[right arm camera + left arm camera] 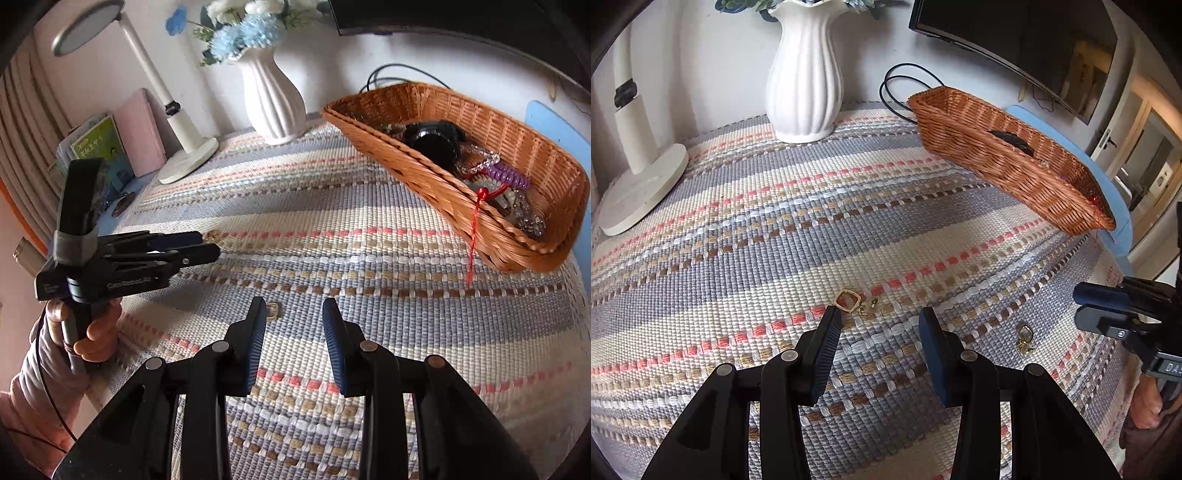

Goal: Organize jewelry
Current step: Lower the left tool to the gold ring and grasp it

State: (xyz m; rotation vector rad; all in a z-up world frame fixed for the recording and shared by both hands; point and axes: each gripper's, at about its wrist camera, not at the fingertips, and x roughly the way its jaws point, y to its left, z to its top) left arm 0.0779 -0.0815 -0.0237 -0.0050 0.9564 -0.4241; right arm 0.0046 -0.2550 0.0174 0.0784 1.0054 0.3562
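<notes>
A gold square-hoop earring [848, 300] lies on the woven striped cloth [775, 221], just ahead of my left gripper [881, 317], which is open and empty. A second gold earring [1025, 338] lies to the right of it, near my right gripper [1082, 306]. In the right wrist view this earring [273, 309] sits just ahead of my open, empty right gripper [294, 308], by its left finger. My left gripper [210, 245] shows at the left, its tip by the first earring. A wicker basket [424, 173] at the back right holds several bracelets and a black watch [434, 140].
A white vase [804, 85] with flowers stands at the back. A white lamp base [642, 188] stands at the back left, with books [107, 155] beside it. A monitor [1015, 37] hangs behind the basket. The table edge falls away on the right.
</notes>
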